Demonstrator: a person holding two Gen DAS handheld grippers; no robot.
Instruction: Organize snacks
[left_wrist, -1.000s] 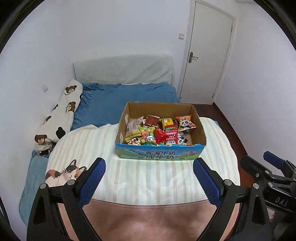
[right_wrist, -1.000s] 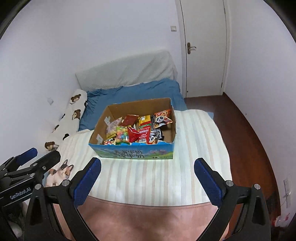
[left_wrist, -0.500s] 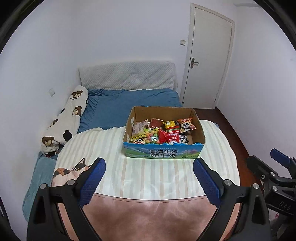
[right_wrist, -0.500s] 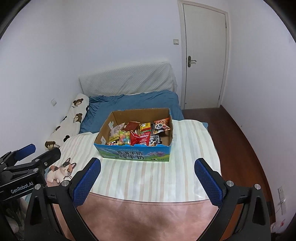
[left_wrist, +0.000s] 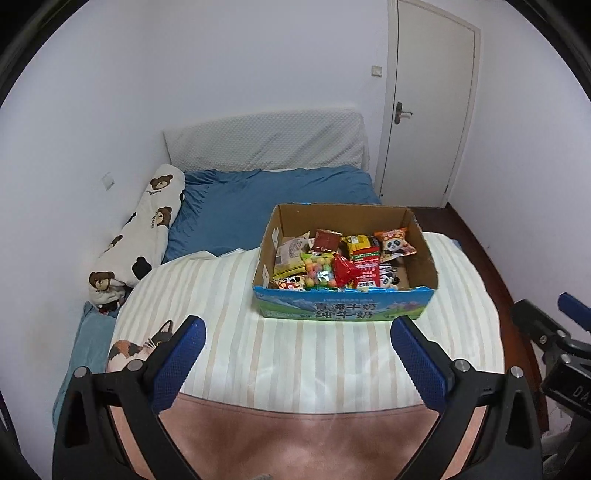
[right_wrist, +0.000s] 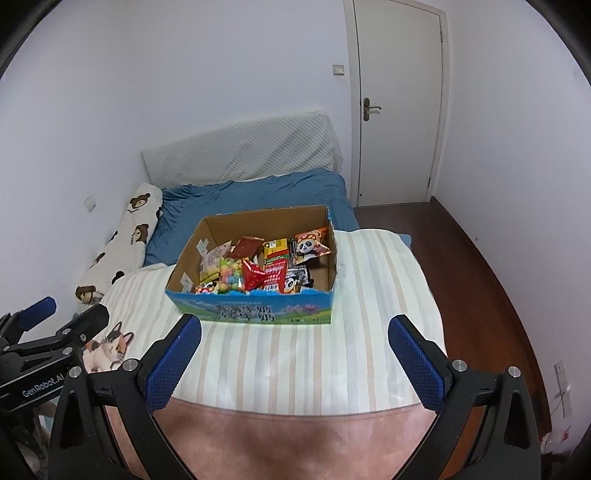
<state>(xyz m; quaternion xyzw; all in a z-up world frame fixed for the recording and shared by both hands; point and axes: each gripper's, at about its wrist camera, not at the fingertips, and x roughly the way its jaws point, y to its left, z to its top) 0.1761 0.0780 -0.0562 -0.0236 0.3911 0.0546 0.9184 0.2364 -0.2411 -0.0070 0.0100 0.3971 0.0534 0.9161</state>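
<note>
Small room: plain white walls, white panel door (left_wrist: 430, 99) with a metal lever handle, dark wood floor (right_wrist: 476, 266) at the right. Bed (left_wrist: 273, 195) fills the rest: blue wrinkled sheet at the far end, quilted grey-white headboard cover (left_wrist: 266, 142) against the wall, long white bolster with a bear print (left_wrist: 144, 229) along the left wall. Nearer part covered by a soft cream blanket with pale tan stripes (left_wrist: 325, 362); a cat motif (left_wrist: 135, 350) at its left edge, pink fabric at the nearest edge. Cardboard box (left_wrist: 343, 308), rectangular, open top, blue printed front panel, sits on the striped blanket, well ahead of both tools. Inside: a loose heap of glossy snack packets (left_wrist: 340, 264), among them a panda-print bag (left_wrist: 395, 243), a red foil pack and a clear bag of coloured balls. Left tool (left_wrist: 297, 332): blue textured pads widening, nothing between them. Right tool (right_wrist: 293, 330): pads spread wide, empty.
</note>
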